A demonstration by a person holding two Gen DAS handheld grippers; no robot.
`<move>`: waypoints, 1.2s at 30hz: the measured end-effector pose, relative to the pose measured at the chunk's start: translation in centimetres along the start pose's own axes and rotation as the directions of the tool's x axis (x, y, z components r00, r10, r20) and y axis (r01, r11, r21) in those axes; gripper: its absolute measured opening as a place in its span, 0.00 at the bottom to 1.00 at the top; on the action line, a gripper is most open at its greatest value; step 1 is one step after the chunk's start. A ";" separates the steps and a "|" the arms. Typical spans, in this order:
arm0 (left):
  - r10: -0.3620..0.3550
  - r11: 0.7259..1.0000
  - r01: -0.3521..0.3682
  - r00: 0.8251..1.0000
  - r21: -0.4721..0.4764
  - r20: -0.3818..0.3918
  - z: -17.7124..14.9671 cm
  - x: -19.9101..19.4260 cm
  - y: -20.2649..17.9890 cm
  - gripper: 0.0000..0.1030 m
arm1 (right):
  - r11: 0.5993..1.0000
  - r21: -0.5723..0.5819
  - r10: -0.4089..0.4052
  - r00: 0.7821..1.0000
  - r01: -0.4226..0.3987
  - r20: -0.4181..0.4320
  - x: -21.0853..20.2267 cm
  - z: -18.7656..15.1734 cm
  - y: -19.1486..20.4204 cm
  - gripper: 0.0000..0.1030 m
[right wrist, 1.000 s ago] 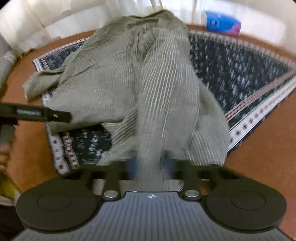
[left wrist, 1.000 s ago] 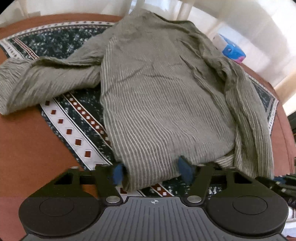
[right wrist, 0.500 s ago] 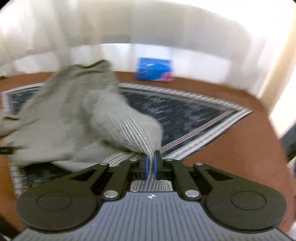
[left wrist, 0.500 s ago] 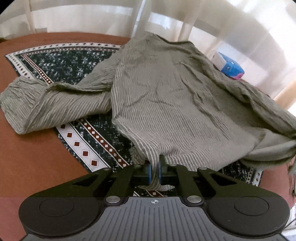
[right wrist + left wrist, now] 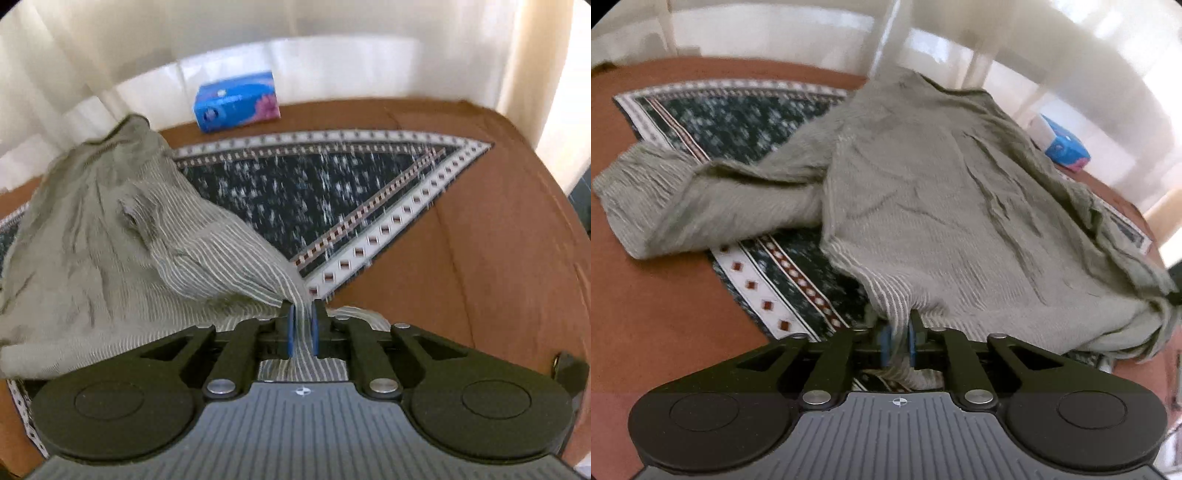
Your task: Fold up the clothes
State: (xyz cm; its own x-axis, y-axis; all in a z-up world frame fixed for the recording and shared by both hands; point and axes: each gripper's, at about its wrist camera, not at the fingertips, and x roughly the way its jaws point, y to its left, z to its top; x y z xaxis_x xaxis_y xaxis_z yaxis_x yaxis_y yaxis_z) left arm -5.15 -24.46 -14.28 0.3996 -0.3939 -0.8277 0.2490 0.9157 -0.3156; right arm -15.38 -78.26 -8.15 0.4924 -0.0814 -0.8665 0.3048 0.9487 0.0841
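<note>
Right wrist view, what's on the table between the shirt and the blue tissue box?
In the right wrist view, only the patterned mat and bare brown tabletop separate the striped shirt from the tissue box.

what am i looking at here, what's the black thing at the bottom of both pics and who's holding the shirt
Each picture comes from a camera on a hand-held tool that a person carries, one in each hand. The black shape is the tool's own body.

The left tongs and the right tongs each have the hem of a grey-green striped shirt between their blue pads; both are opening slightly.

The shirt lies over a patterned cloth on a brown table. A blue tissue pack sits at the far edge.
</note>
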 end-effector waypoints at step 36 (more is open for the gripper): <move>0.132 0.990 -0.124 0.979 -0.061 0.155 1.9 -5.1 3.7 0.00 | 0.973 -0.089 -0.204 0.973 0.214 0.108 -2.5 1.3 -3.1 0.00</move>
State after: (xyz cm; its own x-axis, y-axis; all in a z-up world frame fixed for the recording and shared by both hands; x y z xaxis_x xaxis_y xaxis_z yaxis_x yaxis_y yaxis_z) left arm -4.63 -19.21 -10.34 0.5605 -0.2773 -0.7803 0.1433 0.9605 -0.2384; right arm -16.48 -81.43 -5.59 0.5052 -0.3057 -0.8071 0.3292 0.9327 -0.1473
